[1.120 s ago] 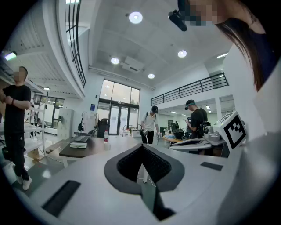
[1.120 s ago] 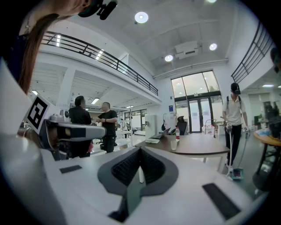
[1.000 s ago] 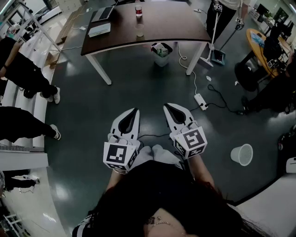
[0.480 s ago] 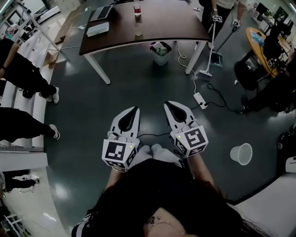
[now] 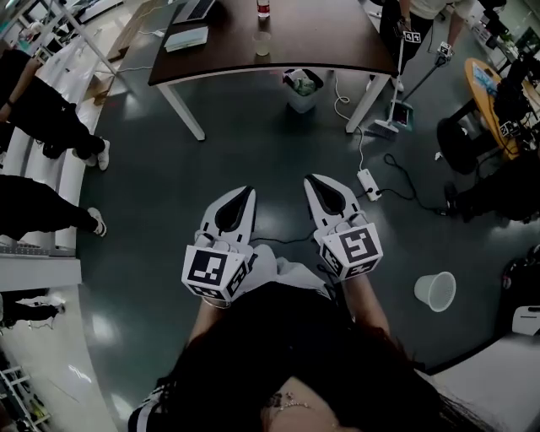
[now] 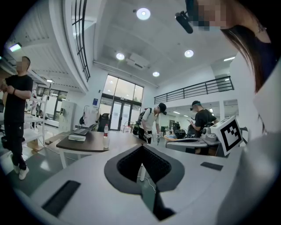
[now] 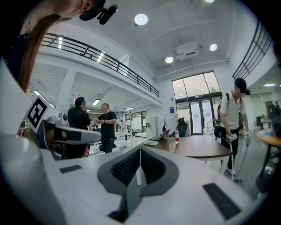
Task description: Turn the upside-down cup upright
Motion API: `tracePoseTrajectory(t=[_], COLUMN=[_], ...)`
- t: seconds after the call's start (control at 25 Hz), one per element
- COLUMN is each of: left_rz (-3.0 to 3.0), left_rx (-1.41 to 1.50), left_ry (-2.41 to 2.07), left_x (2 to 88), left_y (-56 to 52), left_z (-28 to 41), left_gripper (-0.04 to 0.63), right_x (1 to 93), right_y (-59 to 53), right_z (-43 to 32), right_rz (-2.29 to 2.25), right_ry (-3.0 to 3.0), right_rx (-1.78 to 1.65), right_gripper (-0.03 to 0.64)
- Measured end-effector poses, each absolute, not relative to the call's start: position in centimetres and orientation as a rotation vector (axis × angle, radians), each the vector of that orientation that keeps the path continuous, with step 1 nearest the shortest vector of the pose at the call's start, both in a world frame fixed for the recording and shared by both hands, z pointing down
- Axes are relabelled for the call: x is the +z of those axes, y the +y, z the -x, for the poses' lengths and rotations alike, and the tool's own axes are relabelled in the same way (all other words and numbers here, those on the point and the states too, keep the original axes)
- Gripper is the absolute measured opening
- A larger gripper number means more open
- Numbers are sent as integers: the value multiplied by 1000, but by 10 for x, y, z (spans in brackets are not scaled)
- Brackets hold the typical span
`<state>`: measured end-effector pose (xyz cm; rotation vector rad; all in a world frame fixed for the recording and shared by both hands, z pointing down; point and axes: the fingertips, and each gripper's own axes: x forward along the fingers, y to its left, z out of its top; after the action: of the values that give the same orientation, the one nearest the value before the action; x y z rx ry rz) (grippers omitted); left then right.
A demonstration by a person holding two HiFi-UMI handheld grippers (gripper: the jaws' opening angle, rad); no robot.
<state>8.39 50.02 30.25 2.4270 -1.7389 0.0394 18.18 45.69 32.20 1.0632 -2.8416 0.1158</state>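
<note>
A clear cup (image 5: pixel 262 44) stands on the dark brown table (image 5: pixel 321 46) far ahead, next to a red-labelled bottle (image 5: pixel 263 8). I cannot tell from here which way up the cup is. My left gripper (image 5: pixel 246 192) and right gripper (image 5: pixel 314 180) are side by side in front of me over the floor, both shut with nothing in them. The left gripper view shows its shut jaws (image 6: pixel 141 147) with the cup (image 6: pixel 105 141) and bottle (image 6: pixel 106 129) small on the table. In the right gripper view, past my gripper (image 7: pixel 139 149), the cup (image 7: pixel 172 145) sits near the bottle (image 7: pixel 177 135).
A waste bin (image 5: pixel 300 91) sits under the table, and a power strip (image 5: pixel 369 183) with cable lies on the floor. To my right is a white bucket (image 5: pixel 435 291). A laptop (image 5: pixel 194 10) and white box (image 5: pixel 186 38) are on the table. People stand at left (image 5: pixel 42 126) and behind the table (image 5: pixel 413 34).
Both grippers have moved a little forward, still shut. The table has slid toward the top edge of the head view, and the person behind it has shifted right.
</note>
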Motion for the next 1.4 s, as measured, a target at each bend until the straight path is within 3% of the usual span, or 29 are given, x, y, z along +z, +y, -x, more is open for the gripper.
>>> tracePoseTrajectory(t=[0.6,1.4], left_rz=[-2382,-2432], left_rx=[40,22], left_ry=[-1712,-1624], left_x=[318,310], left_y=[390,184], left_z=[-43,54], left_gripper=[2,2], right_x=[337,327], right_y=[342,146], right_z=[-151,-52], right_rz=[-1110,-1185], right_ry=[-2804,-2768], right_rx=[159,133], right_gripper=[18,18])
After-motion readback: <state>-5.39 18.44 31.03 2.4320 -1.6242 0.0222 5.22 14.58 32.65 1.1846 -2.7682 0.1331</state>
